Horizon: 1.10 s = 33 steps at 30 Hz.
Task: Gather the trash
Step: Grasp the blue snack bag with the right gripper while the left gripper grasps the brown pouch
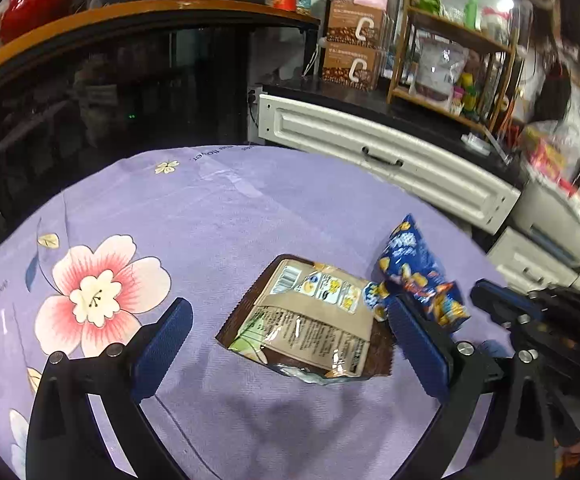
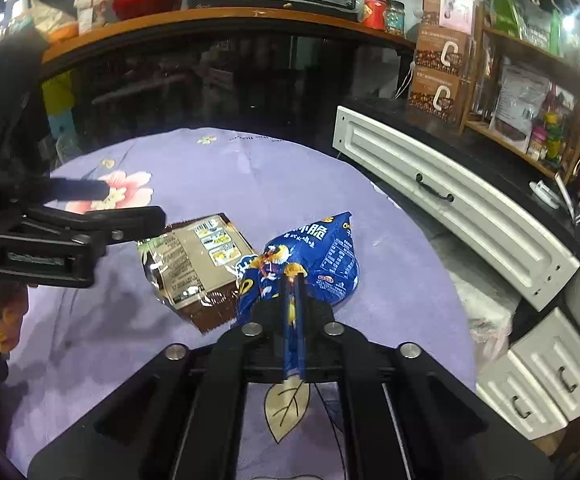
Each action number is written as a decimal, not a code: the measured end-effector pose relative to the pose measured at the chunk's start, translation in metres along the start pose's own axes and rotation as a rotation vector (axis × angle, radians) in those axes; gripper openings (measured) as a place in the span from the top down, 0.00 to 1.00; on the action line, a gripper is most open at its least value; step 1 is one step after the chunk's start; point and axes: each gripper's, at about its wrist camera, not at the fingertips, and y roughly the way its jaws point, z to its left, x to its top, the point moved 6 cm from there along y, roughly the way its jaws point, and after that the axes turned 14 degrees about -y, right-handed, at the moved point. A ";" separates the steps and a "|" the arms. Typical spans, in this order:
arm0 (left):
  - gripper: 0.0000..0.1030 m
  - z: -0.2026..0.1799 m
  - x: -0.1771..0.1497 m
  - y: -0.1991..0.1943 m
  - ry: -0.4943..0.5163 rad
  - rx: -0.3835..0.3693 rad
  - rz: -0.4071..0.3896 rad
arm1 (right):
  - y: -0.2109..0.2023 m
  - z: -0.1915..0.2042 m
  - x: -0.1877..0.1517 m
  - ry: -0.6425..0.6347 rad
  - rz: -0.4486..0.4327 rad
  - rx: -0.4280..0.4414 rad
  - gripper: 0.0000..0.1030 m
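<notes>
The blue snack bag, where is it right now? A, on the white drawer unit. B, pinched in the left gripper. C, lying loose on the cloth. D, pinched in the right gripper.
D: the right gripper is shut on the blue bag's edge; the left gripper stands open.

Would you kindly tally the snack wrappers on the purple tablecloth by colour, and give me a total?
Blue snack bag, pinched in the right tool: 1
Brown and beige snack packet, lying flat on the tablecloth: 1
Total: 2
</notes>
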 end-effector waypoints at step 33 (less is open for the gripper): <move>0.05 -0.038 -0.040 0.038 0.165 0.030 0.081 | -0.005 -0.026 -0.037 0.049 0.070 -0.037 0.71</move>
